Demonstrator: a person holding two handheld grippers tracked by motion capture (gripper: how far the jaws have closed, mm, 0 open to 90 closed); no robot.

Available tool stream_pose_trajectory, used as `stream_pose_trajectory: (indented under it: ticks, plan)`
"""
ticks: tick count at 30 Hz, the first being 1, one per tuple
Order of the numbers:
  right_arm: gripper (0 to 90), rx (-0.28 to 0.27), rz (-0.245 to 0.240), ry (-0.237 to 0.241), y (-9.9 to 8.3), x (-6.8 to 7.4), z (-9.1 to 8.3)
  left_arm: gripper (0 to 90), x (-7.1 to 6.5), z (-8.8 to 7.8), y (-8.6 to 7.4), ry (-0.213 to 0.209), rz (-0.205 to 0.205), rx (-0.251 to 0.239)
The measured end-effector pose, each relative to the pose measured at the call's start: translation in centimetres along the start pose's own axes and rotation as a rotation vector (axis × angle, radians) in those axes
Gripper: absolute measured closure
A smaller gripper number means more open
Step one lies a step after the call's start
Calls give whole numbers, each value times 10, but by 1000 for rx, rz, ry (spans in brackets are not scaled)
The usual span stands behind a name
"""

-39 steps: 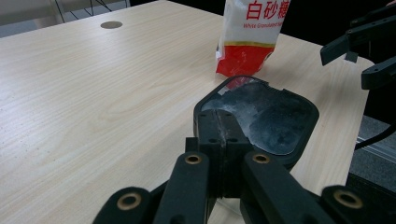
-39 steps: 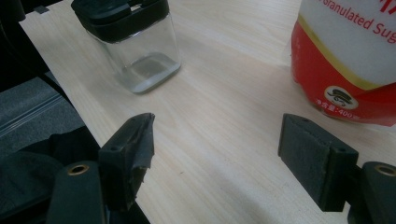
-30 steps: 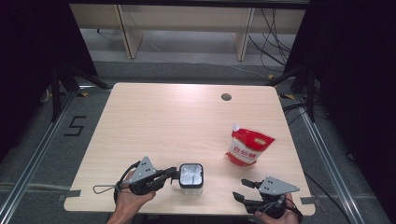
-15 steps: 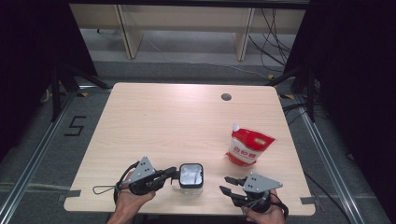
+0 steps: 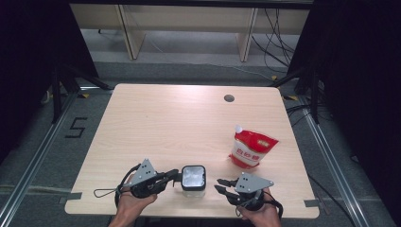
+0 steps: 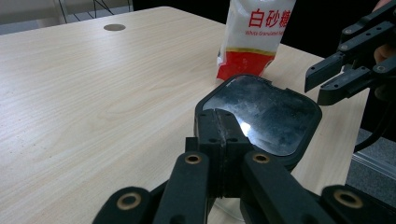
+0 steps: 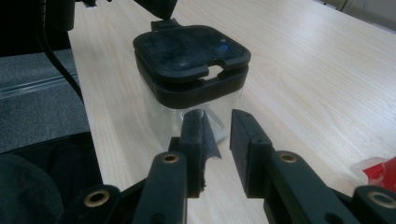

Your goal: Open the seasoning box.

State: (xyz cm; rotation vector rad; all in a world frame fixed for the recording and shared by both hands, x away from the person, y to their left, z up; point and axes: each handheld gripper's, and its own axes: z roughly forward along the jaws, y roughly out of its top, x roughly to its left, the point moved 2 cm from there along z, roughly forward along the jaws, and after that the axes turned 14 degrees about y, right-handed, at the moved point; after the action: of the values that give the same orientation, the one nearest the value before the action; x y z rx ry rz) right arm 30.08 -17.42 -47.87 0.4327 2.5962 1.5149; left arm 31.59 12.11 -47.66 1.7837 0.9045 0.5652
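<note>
table [image 5: 189, 123]: light wood, mostly bare; the work sits at the near edge, by the person.
sugar bag [image 5: 250, 148]: red-and-white pouch standing right of centre, well apart from both tools, untouched.
jar [image 5: 193, 178]: small clear square one with a black lid, between the two hands near the front edge. Same spot as a second ago.
lid [image 7: 189, 50]: seated on the jar; the notch at its edge faces the right gripper.
left gripper [image 5: 176, 176]: clenched, tips against the lid's left edge (whether they pinch a tab or just brace it, I can't tell). Hasn't budged in the last second.
right gripper [image 5: 220, 184]: this is the change. It slid in from the right toward the jar, and its jaws have just been closing. A narrow gap is left between them, nothing inside, tips just short of the jar's wall.
meaning: left steadies, right is lining up on the lid notch. My read is opening the jar comes next; no grip from the right yet.
</note>
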Motion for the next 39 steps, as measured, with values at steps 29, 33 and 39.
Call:
stream_pose_trajectory:
  ticks: [29, 33, 39]
  plan:
    - [850, 14, -82, 21, 19, -4, 24, 882, 5, 1, -2, -29, 3, -12]
    - [845, 20, -75, 20, 19, -3, 25, 775, 7, -2, -2, -50, 10, -3]
    - [845, 10, -82, 33, 21, -5, 24, 602, 20, -11, -9, -110, 48, 27]
